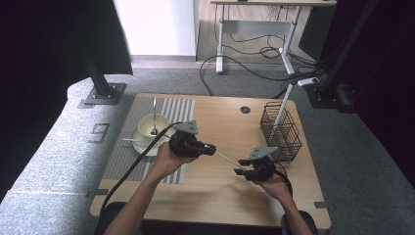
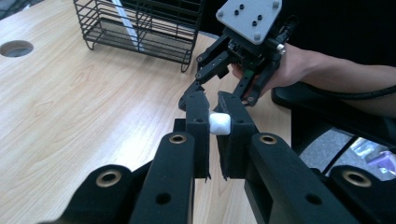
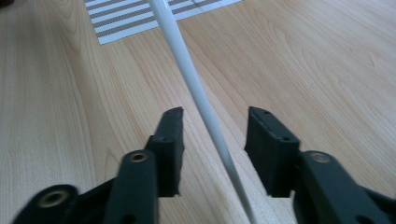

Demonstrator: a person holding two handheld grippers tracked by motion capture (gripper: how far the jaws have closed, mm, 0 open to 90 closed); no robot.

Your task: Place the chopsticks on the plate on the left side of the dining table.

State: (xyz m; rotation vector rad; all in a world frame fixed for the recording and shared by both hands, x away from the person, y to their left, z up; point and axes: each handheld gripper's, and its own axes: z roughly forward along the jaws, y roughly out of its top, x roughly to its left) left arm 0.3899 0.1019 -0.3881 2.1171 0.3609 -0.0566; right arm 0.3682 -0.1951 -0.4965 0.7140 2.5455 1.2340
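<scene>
The left gripper (image 1: 209, 149) pinches one end of a thin white plastic chopstick (image 3: 196, 91) above the pale wooden worktop (image 1: 215, 191), the right gripper (image 3: 214, 122) fingers (image 3: 170, 140) stand apart around it, so the hand-over toward the black wire basket (image 1: 281, 129) seems unfinished.

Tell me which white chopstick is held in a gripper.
The white chopstick spanning between the two grippers: the left gripper clamps its end. The other chopstick stands leaning in the black wire basket.

Two chopsticks (image 1: 226, 159) (white), one bowl (image 1: 152, 126).
</scene>
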